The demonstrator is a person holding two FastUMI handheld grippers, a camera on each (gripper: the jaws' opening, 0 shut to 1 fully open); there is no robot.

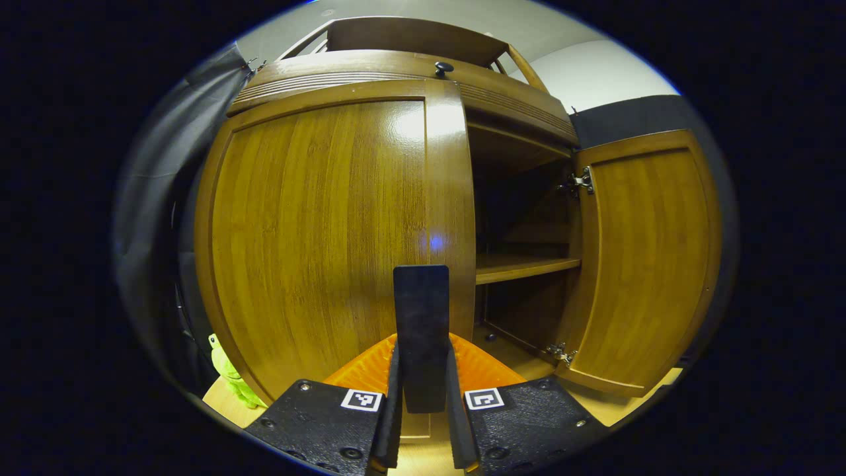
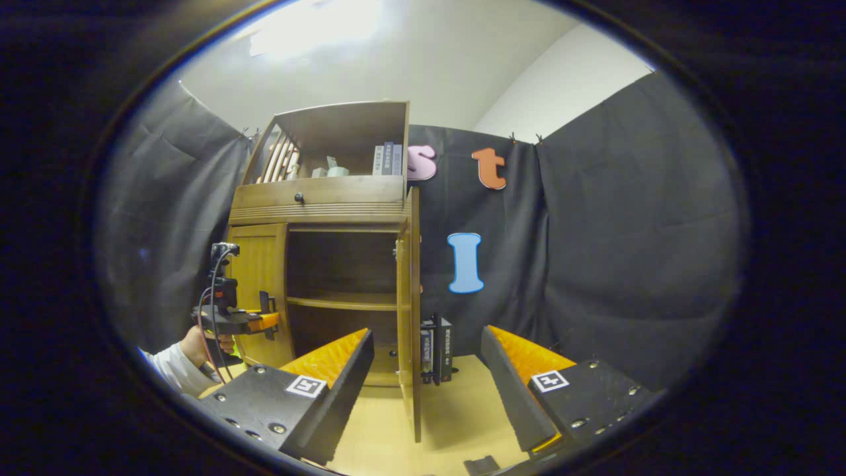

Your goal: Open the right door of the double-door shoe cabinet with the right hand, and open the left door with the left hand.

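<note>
Fingers of the left gripper [image 1: 423, 396] are pinching shut on a dark upright handle [image 1: 421, 317] of the left door [image 1: 317, 238], which is sitting closed. The right gripper [image 2: 426, 390] is hanging with jaws spread wide and empty, the right door [image 2: 408, 317] standing edge-on just beyond them, already swung open. Half the job is looking done; the left door is waiting.

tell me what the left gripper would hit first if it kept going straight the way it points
Most likely the closed left door of the brown wooden shoe cabinet. The left gripper is shut on a dark flat handle and faces the door's right stile, which looks very near, though depth is hard to judge.
</note>
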